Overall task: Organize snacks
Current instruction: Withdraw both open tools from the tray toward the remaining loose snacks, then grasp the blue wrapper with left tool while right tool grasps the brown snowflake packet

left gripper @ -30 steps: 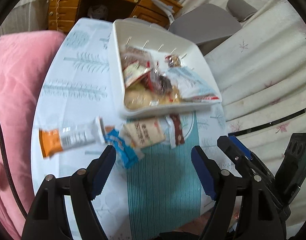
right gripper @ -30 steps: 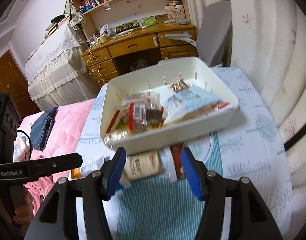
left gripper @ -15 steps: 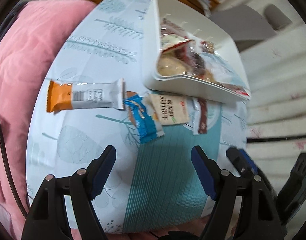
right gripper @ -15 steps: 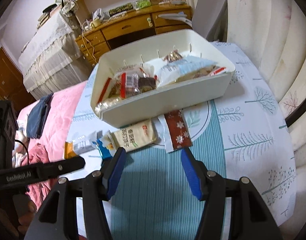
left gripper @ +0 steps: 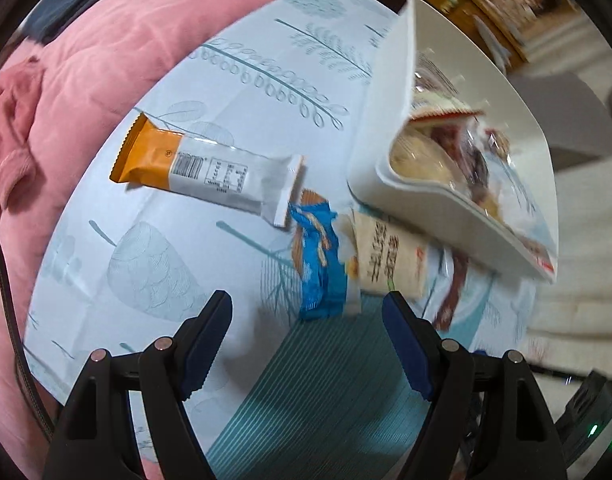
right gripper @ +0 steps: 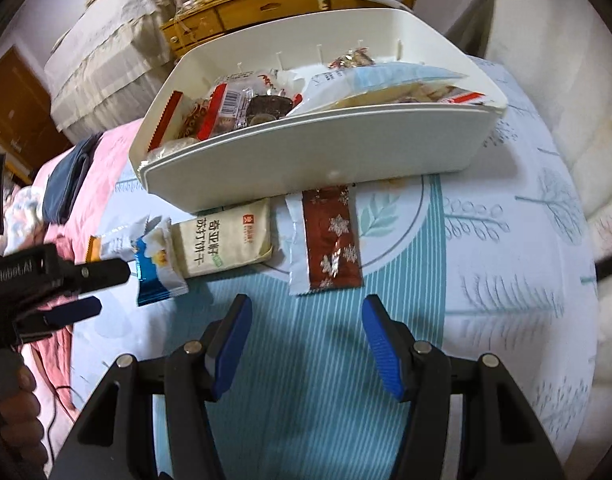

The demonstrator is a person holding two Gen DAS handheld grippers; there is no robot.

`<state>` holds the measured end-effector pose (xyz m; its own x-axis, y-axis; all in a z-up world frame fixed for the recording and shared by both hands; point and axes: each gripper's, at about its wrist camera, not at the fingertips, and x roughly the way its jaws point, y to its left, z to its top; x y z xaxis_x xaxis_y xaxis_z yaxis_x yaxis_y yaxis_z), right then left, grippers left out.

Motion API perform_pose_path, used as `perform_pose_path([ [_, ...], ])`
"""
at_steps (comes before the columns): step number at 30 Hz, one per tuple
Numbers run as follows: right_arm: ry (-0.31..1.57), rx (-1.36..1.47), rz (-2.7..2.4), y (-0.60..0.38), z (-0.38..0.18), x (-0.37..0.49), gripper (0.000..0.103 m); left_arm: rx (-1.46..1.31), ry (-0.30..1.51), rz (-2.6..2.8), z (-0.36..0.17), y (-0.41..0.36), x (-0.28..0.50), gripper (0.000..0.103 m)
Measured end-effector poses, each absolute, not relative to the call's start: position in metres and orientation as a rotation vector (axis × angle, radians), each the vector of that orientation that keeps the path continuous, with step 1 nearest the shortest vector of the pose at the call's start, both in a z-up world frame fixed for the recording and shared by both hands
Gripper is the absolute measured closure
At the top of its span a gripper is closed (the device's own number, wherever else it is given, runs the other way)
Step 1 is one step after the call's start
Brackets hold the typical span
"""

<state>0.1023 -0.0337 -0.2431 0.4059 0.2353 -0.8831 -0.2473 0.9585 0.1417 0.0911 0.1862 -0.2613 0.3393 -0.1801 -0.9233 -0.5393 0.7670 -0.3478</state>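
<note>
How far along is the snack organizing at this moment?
Partly done: the white bin already holds several packets. Nothing is in hand; the left hand-held gripper and right hand-held gripper are both open. Left on the table: the orange bar, blue packet, beige cracker pack and red packet.

Wooden desk [right gripper: 290,0] with drawers, pink quilt [left gripper: 66,92], brown door [right gripper: 14,108]
</note>
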Motion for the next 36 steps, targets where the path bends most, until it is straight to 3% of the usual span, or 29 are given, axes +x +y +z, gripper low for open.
perform_pose_path([
  [13,0.97,-0.228,0.413,-0.024,-0.273,0.126,0.045,-0.771,1.202,0.413,-0.281,0.184,0.108,0.035],
  [26,0.944,-0.282,0.446,-0.008,-0.287,0.143,0.046,-0.805,1.196,0.388,-0.291,0.181,0.121,0.063],
  [29,0.942,-0.291,0.461,-0.007,-0.286,0.144,0.052,-0.813,1.195,0.37,-0.291,0.181,0.126,0.077],
  [36,0.957,-0.293,0.485,-0.015,-0.284,0.145,0.057,-0.791,1.194,0.377,-0.288,0.182,0.127,0.081],
])
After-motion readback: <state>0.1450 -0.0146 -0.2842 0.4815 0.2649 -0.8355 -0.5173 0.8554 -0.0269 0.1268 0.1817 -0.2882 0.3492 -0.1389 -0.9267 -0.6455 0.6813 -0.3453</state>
